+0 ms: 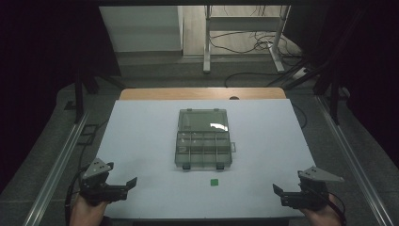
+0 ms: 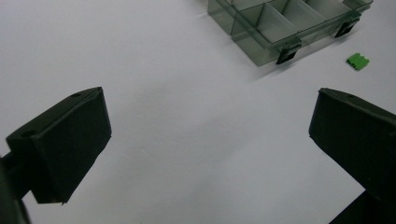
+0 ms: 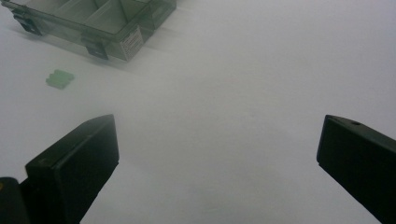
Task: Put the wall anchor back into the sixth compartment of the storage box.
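A clear grey compartment box (image 1: 204,139) lies open in the middle of the white table, its lid folded back and its dividers bare. A small green part (image 1: 214,182) rests on the table just in front of the box. The same box (image 2: 285,25) and green part (image 2: 357,60) appear at the upper right of the left gripper view, and the box (image 3: 100,21) and green part (image 3: 60,78) at the upper left of the right gripper view. My left gripper (image 1: 126,188) sits open at the near left corner, my right gripper (image 1: 282,194) open at the near right. Nothing lies between either pair of jaws.
The white table top (image 1: 141,141) ends in a wooden strip (image 1: 202,93) at the far edge. Metal rails (image 1: 56,165) run along both sides. Beyond the table stand a desk frame (image 1: 244,37) and loose cables on the floor.
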A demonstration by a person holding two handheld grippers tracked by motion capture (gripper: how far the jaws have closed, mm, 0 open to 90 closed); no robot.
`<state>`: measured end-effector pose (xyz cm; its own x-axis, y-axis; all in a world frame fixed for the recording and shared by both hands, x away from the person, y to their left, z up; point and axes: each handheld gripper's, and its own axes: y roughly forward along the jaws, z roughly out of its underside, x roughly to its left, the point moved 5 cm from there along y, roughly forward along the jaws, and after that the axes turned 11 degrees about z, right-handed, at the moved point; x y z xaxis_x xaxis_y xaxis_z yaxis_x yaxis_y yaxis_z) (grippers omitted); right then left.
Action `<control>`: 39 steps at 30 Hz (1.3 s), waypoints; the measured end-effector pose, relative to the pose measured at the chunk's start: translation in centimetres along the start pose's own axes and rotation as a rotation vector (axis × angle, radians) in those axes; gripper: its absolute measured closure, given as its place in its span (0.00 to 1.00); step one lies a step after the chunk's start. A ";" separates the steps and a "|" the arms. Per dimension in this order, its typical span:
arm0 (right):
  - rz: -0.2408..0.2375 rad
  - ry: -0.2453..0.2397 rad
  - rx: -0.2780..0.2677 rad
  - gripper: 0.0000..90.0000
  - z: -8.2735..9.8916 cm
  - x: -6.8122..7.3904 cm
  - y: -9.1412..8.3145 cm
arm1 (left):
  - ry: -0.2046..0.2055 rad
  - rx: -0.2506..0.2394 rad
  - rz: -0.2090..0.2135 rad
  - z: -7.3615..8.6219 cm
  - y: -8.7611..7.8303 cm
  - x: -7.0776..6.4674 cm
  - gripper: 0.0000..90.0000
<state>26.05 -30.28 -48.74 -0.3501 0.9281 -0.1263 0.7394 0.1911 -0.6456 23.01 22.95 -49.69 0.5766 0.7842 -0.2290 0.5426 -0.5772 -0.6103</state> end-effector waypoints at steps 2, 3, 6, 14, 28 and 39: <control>-0.006 0.009 0.000 0.00 0.0 -0.1 0.0 | -0.005 -0.003 0.008 0.0 0.1 0.0 0.00; -0.006 0.009 0.000 0.00 0.0 -0.1 0.0 | -0.007 -0.006 0.010 -0.1 0.1 0.1 0.00; -0.006 0.006 0.002 0.00 0.0 0.0 0.1 | -0.022 -0.015 0.024 -0.1 0.1 0.3 0.00; -0.039 0.021 -0.039 0.00 -0.5 0.2 -0.3 | -0.022 0.002 0.054 -0.2 0.5 -0.3 0.00; -0.033 0.033 -0.030 0.00 -0.5 -0.1 -0.1 | -0.030 -0.013 0.104 -1.0 1.2 -0.9 0.00; -0.039 0.040 -0.037 0.00 -0.6 -0.1 -0.3 | 0.017 0.017 0.128 -2.0 2.7 -1.8 0.00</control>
<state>26.19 -30.23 -48.13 -0.3568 0.9315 -0.0709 0.7468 0.2388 -0.6207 24.63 19.55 -49.39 0.6510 0.7001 -0.2934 0.4534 -0.6687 -0.5893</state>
